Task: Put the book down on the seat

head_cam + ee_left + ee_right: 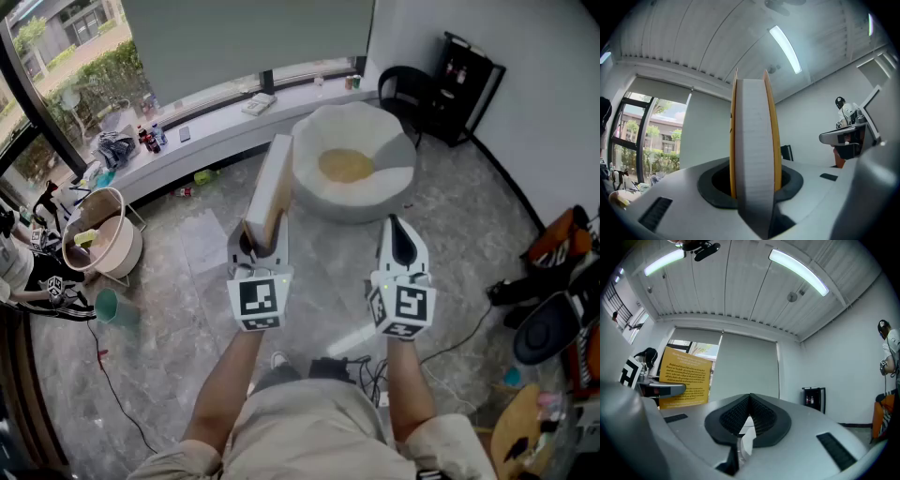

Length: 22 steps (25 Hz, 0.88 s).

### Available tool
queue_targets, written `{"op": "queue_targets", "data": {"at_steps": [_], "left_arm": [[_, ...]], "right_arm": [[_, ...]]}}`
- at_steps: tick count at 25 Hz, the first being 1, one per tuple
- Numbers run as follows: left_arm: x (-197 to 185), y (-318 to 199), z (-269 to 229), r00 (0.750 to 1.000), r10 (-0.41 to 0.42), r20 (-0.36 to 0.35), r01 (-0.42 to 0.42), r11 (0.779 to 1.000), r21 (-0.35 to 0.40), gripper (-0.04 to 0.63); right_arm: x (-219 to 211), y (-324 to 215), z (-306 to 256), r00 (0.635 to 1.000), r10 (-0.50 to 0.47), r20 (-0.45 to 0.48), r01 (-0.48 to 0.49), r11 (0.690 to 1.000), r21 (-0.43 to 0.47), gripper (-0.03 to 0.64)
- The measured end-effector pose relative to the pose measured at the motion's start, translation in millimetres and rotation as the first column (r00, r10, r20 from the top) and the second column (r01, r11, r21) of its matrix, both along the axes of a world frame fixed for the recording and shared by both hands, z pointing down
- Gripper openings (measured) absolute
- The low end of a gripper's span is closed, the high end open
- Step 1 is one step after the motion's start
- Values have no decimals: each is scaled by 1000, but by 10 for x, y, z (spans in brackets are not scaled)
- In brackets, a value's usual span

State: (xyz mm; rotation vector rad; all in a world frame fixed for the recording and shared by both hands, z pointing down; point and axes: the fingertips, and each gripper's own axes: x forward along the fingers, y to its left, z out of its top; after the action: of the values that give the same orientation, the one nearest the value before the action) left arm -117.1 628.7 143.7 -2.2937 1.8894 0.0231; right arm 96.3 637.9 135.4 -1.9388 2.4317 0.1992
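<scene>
A thick book (272,192) with yellow covers and white page edges stands upright in my left gripper (255,246), whose jaws are shut on its lower end. In the left gripper view the book (752,154) rises straight up from between the pads of the left gripper (752,190). The seat (394,187), a white beanbag with a yellowish cushion in its hollow, lies on the floor just beyond the book. My right gripper (403,242) hovers to the right, shut and empty. The right gripper (749,401) view shows the book's yellow back cover (686,376).
A black chair (403,89) and a black cabinet (464,84) stand behind the seat. A window ledge (216,127) carries bottles and small items. A tan tub (108,239) sits at left. Cables and gear lie on the marble floor at right.
</scene>
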Motion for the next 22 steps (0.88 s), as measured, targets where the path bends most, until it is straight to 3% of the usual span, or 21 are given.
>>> {"op": "queue_targets", "data": {"at_steps": [22], "left_arm": [[-870,-508,25,999,39,-26,-39,999,5,150]], "right_arm": [[-932,-445,-5,1000,15,-11,-14,999,35,3]]}}
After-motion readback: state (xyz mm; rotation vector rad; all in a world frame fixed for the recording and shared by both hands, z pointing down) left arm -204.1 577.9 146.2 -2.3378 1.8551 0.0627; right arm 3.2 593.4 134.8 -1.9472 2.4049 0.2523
